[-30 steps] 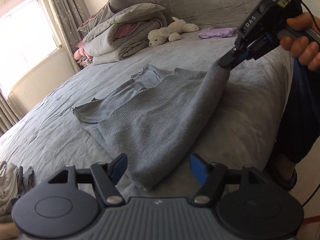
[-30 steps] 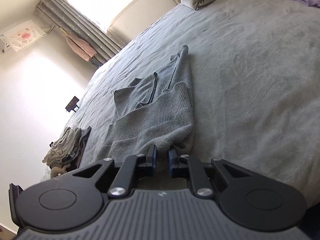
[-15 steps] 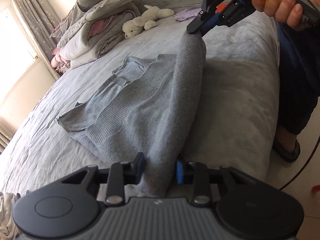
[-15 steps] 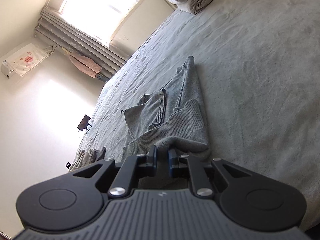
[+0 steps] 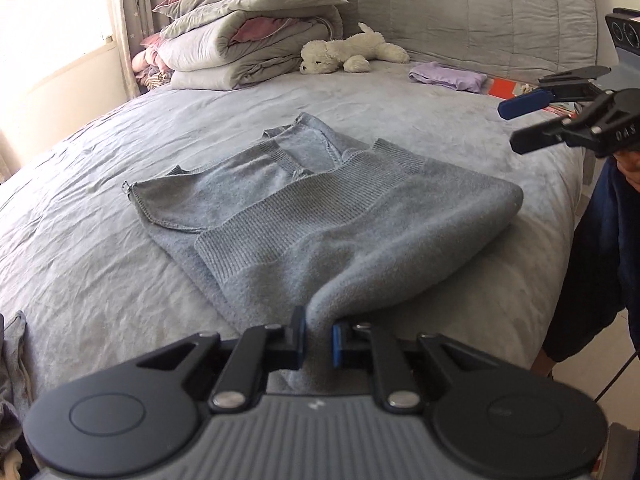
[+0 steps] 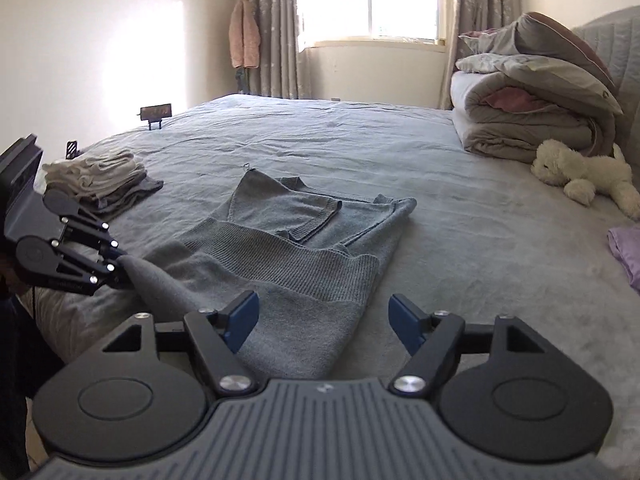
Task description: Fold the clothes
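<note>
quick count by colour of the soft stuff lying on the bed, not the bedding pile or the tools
grey: 1, the grey knit sweater spread on the grey bed cover
white: 1, the white plush dog
lilac: 1, the folded lilac cloth
beige and grey: 1, the stack of folded clothes
total: 4

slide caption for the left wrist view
Left claw closing on gray sweater on the bed.

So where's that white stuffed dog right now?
The white stuffed dog lies at the head of the bed, between the folded quilts and the purple garment.
</note>
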`<state>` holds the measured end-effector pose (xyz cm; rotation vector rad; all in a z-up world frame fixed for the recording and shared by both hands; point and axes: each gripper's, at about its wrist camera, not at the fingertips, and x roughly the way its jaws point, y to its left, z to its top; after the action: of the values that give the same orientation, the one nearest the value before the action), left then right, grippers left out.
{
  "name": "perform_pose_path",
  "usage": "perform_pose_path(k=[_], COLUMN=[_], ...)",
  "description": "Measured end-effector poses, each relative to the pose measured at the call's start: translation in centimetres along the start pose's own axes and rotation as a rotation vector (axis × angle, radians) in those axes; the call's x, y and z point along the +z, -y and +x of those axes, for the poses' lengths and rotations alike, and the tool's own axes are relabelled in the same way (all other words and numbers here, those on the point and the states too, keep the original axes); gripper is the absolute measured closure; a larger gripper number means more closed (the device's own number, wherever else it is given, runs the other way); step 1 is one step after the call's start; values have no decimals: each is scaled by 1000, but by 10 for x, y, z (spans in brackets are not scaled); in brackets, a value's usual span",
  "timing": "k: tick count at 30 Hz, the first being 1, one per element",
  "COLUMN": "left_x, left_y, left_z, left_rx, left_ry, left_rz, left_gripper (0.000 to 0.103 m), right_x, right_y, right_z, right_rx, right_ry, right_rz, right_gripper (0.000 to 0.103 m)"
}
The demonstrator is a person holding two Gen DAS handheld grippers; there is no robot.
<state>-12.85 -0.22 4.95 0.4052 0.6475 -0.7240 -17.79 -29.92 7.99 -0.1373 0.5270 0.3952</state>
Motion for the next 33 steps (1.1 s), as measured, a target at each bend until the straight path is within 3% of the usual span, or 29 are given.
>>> perform_pose_path(k=[5,9,11,13,15,17,24,33], left_x=[2,1,0,0,-1,-1,0,16], left_y=[-4,-9,-10,-11,-10,-8,-1,-11], left_z=[3,3,3,3,3,1,-9,-25], left_rx=[-6,-19,-23,-26,-22,-13,20,72], left_ry=[-14,-11,-11,-10,-6,-1,52,160], left_rz=[-30,-82,-96,-109,-113,-106,-66,-141], left_gripper=[91,91,91,91,91,91,91,91], right_x=[-13,-23,-27,-30,-33,-32,-22,2], right_y=[-25,-47,-51,-51,-49,-50,-46,-33], right_z=[14,29,36,46,52,50,37,30], right_rx=[87,53,7,-39,-71,-88,-169,-198], right_ry=[-114,-153,-156,-175,-183,-153,-26,77], right_rz=[-250,-421,-486,-522,-546,-558,-531,-405], right_gripper=[28,29,38,57,82,90,92,92])
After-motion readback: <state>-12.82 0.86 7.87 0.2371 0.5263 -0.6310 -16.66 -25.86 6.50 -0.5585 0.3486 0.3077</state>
